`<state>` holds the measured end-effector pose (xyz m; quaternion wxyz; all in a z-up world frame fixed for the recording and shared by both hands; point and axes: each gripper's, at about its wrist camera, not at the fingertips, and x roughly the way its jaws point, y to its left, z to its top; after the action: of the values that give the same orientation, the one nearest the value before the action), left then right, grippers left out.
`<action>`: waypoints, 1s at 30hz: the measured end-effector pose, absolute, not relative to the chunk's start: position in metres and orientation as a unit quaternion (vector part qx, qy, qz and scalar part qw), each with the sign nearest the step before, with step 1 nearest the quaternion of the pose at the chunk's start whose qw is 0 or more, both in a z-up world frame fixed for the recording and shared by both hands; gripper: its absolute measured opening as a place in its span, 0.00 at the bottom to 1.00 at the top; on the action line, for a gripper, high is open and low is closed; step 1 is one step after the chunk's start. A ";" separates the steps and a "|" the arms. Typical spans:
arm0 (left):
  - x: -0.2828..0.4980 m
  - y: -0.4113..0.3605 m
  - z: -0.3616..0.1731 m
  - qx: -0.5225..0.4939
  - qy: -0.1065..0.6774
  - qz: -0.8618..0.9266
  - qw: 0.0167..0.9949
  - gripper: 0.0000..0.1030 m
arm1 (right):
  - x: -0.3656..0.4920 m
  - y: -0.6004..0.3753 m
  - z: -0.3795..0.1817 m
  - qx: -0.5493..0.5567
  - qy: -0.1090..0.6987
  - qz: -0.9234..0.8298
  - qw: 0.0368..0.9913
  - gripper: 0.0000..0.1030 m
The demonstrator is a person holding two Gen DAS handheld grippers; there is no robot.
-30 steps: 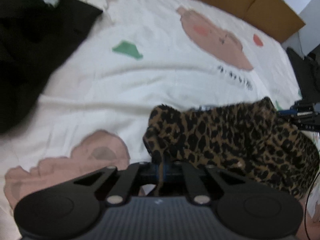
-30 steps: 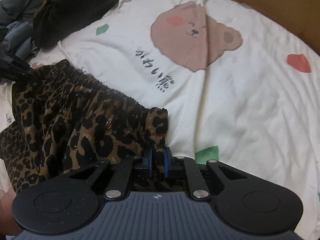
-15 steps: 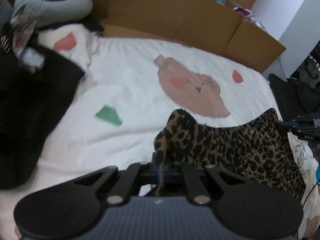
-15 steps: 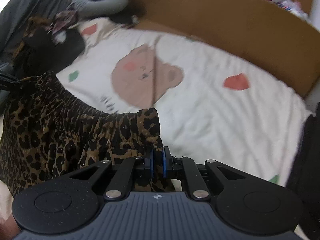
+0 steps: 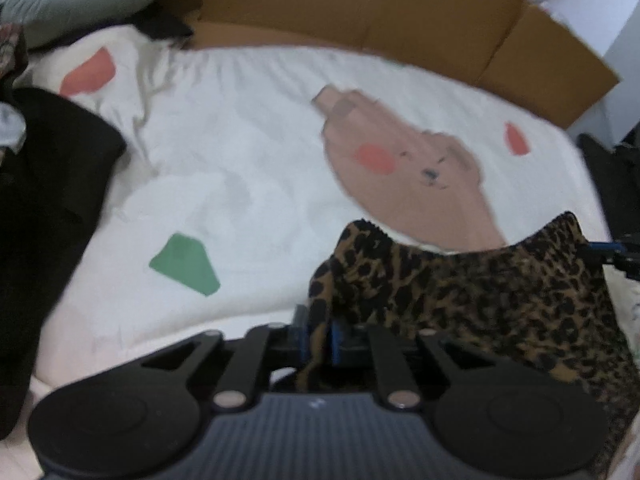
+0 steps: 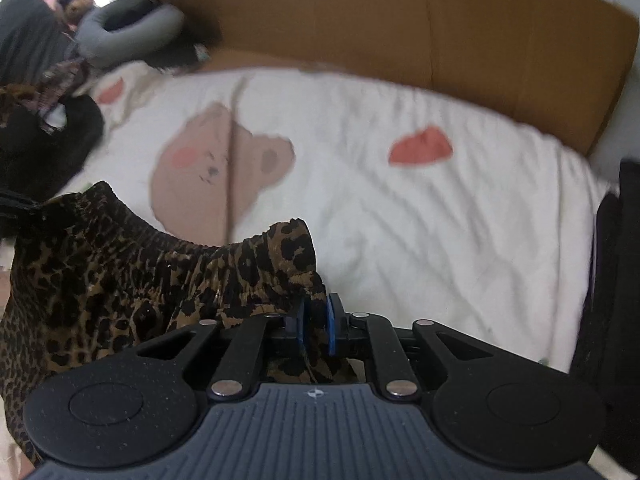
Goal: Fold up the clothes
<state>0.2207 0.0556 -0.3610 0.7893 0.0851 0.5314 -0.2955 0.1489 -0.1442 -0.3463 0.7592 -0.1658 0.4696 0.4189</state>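
Gripping, left hand-held gripper (image 5: 318, 338): its blue pads are clamped on one gathered corner of the leopard-print garment (image 5: 472, 300), the cloth pinched between them and trailing down behind.
Gripping, right hand-held gripper (image 6: 316, 326): pressed together on the opposite corner of the same garment (image 6: 120, 276), a twist of fabric caught between the blue pads.
Garment: spotted brown and black, with a ruffled, elasticated edge stretched between the two hand-held grippers; it hangs in front of the bed sheet, and its lower part drops out of sight below the frames.
Far corner seen from the left wrist: the right hand-held gripper's dark tip (image 5: 608, 250) meets the garment at its right end.
Bed sheet (image 5: 248, 168): cream white, wrinkled, lying beyond the garment, printed with a brown bear face (image 5: 412, 176) directly behind the garment's top edge, a green patch (image 5: 186, 264) to the garment's left and red patches farther off.
Black clothing (image 5: 44, 216): heaped on the bed well to the left of the garment.
Cardboard panels (image 6: 420, 36): standing along the far edge of the bed, behind the garment.
Grey ring cushion (image 6: 128, 32): at the far left corner, beyond the black clothing.
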 end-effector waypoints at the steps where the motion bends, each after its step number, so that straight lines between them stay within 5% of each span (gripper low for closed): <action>1: 0.223 0.053 -0.366 0.086 0.535 -0.292 0.788 0.21 | 0.151 -0.144 -0.350 -0.166 0.472 0.413 0.761 0.19; 4: 0.229 0.051 -0.374 0.089 0.540 -0.290 0.785 0.36 | 0.155 -0.144 -0.359 -0.164 0.481 0.411 0.757 0.37; 12: 0.240 0.045 -0.385 0.099 0.550 -0.315 0.767 0.44 | 0.165 -0.136 -0.379 -0.190 0.504 0.418 0.731 0.41; 16: 0.239 0.045 -0.389 0.100 0.556 -0.334 0.755 0.42 | 0.167 -0.135 -0.384 -0.197 0.508 0.429 0.720 0.44; 20: 0.236 0.045 -0.392 0.103 0.560 -0.351 0.743 0.22 | 0.166 -0.137 -0.387 -0.198 0.510 0.445 0.708 0.45; 23: 0.231 0.042 -0.390 0.128 0.548 -0.350 0.749 0.07 | 0.161 -0.134 -0.386 -0.224 0.497 0.458 0.702 0.40; 24: 0.232 0.043 -0.388 0.127 0.545 -0.347 0.752 0.04 | 0.158 -0.133 -0.385 -0.235 0.492 0.462 0.700 0.29; 25: 0.232 0.043 -0.387 0.127 0.542 -0.344 0.756 0.04 | 0.159 -0.134 -0.383 -0.235 0.490 0.461 0.702 0.16; 27: 0.234 0.044 -0.383 0.126 0.534 -0.340 0.764 0.03 | 0.162 -0.135 -0.377 -0.228 0.489 0.457 0.707 0.04; 30: 0.237 0.044 -0.373 0.128 0.518 -0.340 0.774 0.03 | 0.162 -0.140 -0.362 -0.224 0.469 0.453 0.724 0.01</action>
<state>0.2370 0.0442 -0.3726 0.7745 0.1282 0.5178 -0.3401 0.1617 -0.1396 -0.3625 0.7244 -0.2236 0.4692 0.4529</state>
